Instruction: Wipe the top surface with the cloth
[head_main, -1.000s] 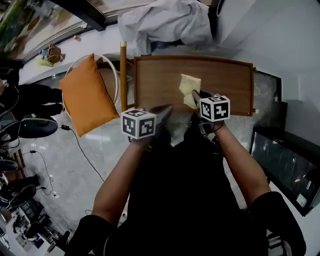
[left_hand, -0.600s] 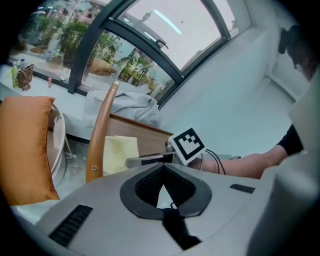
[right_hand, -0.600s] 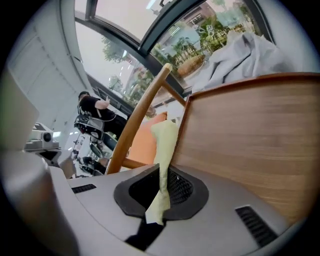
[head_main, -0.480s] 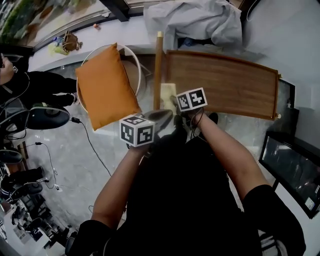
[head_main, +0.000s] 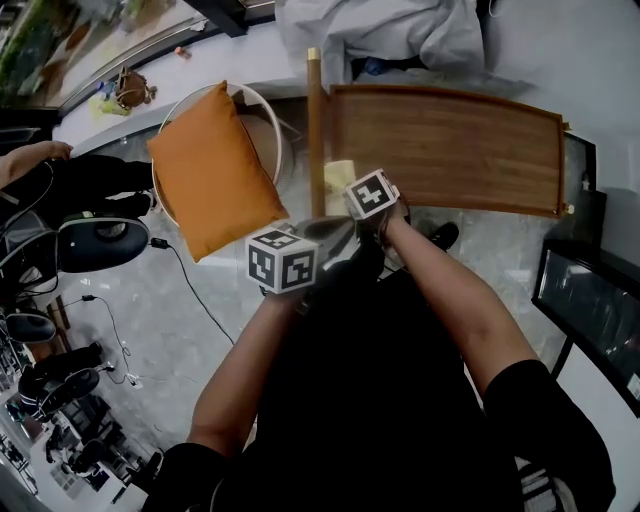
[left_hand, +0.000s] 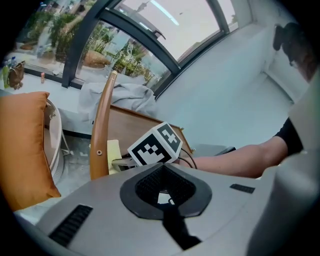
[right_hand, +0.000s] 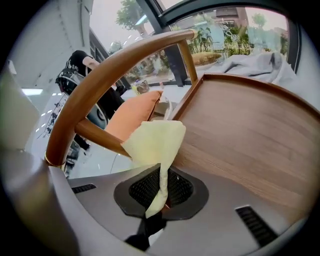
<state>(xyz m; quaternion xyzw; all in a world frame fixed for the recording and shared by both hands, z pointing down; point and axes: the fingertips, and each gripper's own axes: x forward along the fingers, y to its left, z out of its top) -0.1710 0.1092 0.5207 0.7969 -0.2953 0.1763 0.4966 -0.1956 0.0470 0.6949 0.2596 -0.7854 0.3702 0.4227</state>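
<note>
The pale yellow cloth (right_hand: 152, 145) is pinched by one corner in the right tool (right_hand: 159, 195), whose jaws are closed on it. It stands up over the near edge of the desk (right_hand: 240, 135), at the left end of the wooden top. A curved wooden rail (right_hand: 110, 75) rises at that end of the desk, just beside the cloth. The left tool (left_hand: 165, 192) hangs off the desk's near left corner, jaws together and empty. An orange cushion (head_main: 210, 170) lies left of the desk, and grey fabric (head_main: 390, 35) is heaped behind it.

Top surface (head_main: 450, 150) smooth wood; cloth (right_hand: 155, 142) soft, matt.
</note>
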